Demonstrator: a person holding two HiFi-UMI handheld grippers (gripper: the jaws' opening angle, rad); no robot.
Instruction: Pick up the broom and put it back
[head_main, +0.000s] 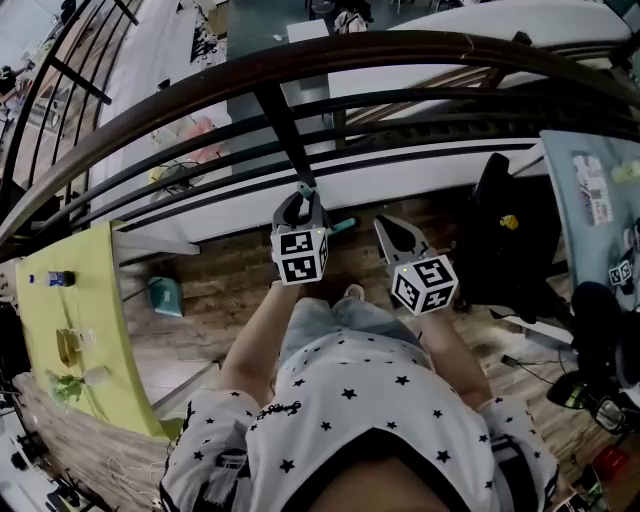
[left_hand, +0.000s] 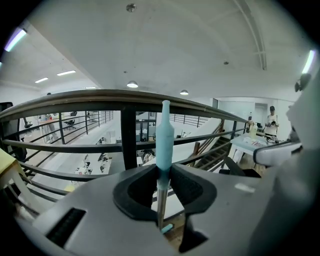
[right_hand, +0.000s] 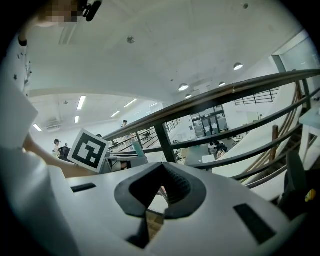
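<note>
The broom handle (left_hand: 164, 134), a pale teal grip on a thin metal shaft, stands upright between the jaws of my left gripper (left_hand: 162, 174), which is shut on it just below the grip. In the head view the left gripper (head_main: 303, 196) points at the dark railing (head_main: 288, 120), and a teal piece of the broom (head_main: 343, 226) shows beside it. My right gripper (head_main: 388, 229) hangs close to the right of it, shut with nothing between its jaws (right_hand: 161, 167). The broom's head is hidden.
The curved black metal railing (left_hand: 127, 135) runs right in front of both grippers, with an open drop to a lower floor behind it. A teal dustpan (head_main: 166, 296) lies on the wooden floor at left, by a yellow-green table (head_main: 95, 340). A black chair (head_main: 505, 240) stands at right.
</note>
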